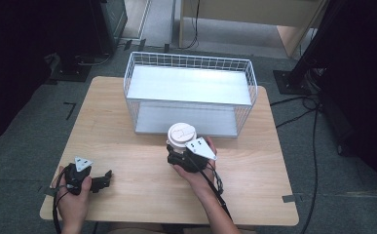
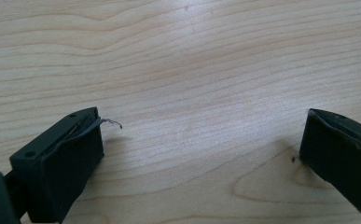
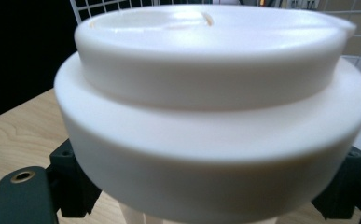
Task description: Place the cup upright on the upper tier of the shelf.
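Jaws of my left gripper [image 1: 109, 176] stand wide apart over bare table [image 1: 142, 180] near the front edge. My right gripper [image 1: 172, 152] is clamped on the lidded white cup [image 1: 181, 135], just before the wire rack [image 1: 191, 92] farther back.

No readable text, labels, brands or numbers anywhere. White cup lid [image 1: 181, 133] has only embossed relief shapes, not legible as words; wire basket [image 1: 191, 92] and wooden table [image 1: 142, 165] bear no markings.
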Tool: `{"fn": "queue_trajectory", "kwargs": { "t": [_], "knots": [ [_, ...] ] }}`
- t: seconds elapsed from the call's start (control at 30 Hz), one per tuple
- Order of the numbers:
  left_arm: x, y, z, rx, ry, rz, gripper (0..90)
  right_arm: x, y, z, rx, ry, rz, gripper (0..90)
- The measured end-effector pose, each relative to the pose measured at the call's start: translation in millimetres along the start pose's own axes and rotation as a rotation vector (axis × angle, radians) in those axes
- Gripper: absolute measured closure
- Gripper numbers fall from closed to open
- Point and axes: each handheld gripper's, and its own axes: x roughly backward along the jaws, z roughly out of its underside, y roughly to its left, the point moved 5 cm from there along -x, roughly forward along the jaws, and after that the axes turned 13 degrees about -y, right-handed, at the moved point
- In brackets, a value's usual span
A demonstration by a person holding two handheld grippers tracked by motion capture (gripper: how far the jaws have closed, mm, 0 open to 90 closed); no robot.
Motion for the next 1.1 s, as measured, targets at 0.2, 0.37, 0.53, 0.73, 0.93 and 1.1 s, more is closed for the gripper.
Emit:
{"fn": "queue_trajectory", "kwargs": {
  "t": [0.2, 0.37, 0.53, 0.73, 0.93, 1.1],
  "knots": [
    [0.0, 0.0, 0.0, 0.000, 0.000, 0.000, 0.0, -4.5, 1.3, -1.8, 0.008, 0.010, -0.004, 10.3],
    [0.0, 0.1, 0.0, 0.002, -0.001, 0.001, 0.0, -6.0, 3.0, -2.9, 0.023, 0.000, 0.004, 15.1],
    [0.0, 0.2, -0.1, 0.003, -0.002, 0.001, 0.0, -5.4, 1.3, -3.2, 0.022, -0.008, 0.020, 15.9],
    [0.0, 0.2, -0.1, 0.003, -0.002, 0.001, 0.0, -4.2, -2.0, -9.0, 0.007, -0.042, 0.036, 15.9],
    [0.0, 0.1, -0.1, 0.002, -0.002, 0.001, 0.0, 0.1, -2.6, -20.0, 0.014, -0.081, 0.036, 15.9],
    [0.1, 0.1, -0.1, 0.001, 0.000, 0.001, 0.0, 3.2, -3.5, -31.3, 0.030, -0.112, 0.041, 16.0]
  ]
}}
